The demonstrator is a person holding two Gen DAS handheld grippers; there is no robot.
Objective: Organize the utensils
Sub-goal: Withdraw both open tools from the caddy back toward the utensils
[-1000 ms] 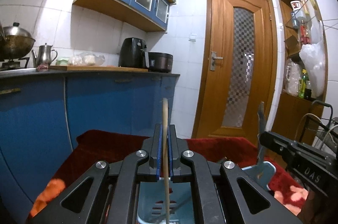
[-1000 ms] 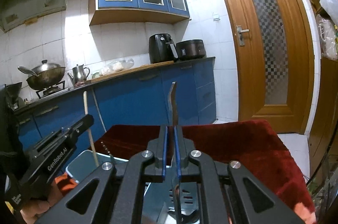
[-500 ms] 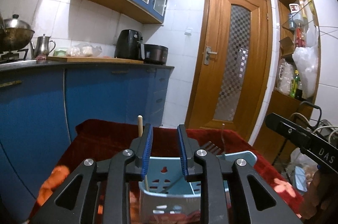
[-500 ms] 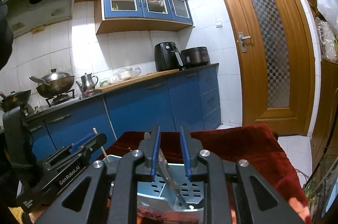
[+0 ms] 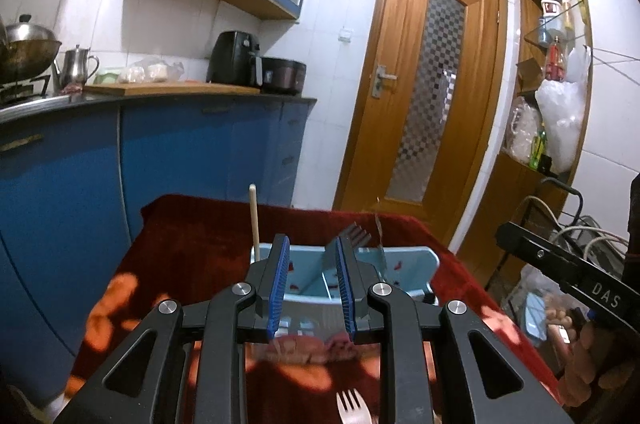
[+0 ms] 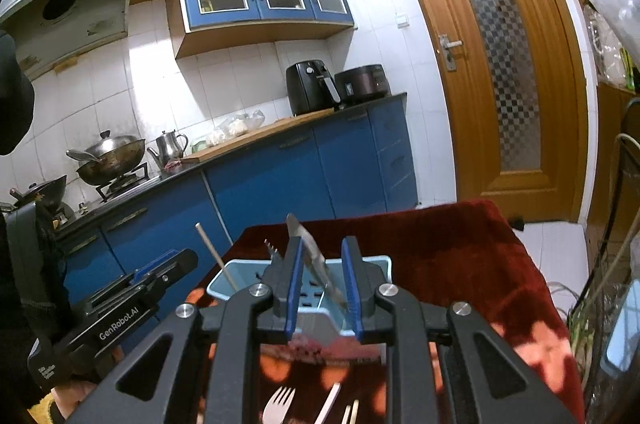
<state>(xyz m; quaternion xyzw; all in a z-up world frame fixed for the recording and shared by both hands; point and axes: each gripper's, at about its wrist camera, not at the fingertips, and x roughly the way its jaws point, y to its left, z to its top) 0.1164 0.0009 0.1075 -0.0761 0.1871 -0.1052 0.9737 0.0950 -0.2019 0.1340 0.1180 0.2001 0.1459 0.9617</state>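
A light blue utensil holder [image 5: 416, 266] stands on the red cloth; it also shows in the right wrist view [image 6: 224, 278]. A wooden chopstick [image 5: 253, 220] stands in its left compartment, a fork [image 5: 356, 232] and a knife [image 6: 312, 256] lean in the others. My left gripper [image 5: 311, 260] is open and empty just before the holder. My right gripper [image 6: 323, 264] is open and empty, the knife seen between its fingers. A fork [image 6: 278, 404] and more utensils [image 6: 330, 404] lie on the cloth below.
The red patterned cloth [image 6: 460, 256] covers a small table. Blue kitchen cabinets [image 5: 180, 151] with a counter stand behind, a wooden door [image 5: 432, 95] to the right. The other gripper's body [image 6: 120, 308] sits at the left.
Both grippers opened and let go: the left released the chopstick and the right the knife into the holder. Both then drew back and up from it.
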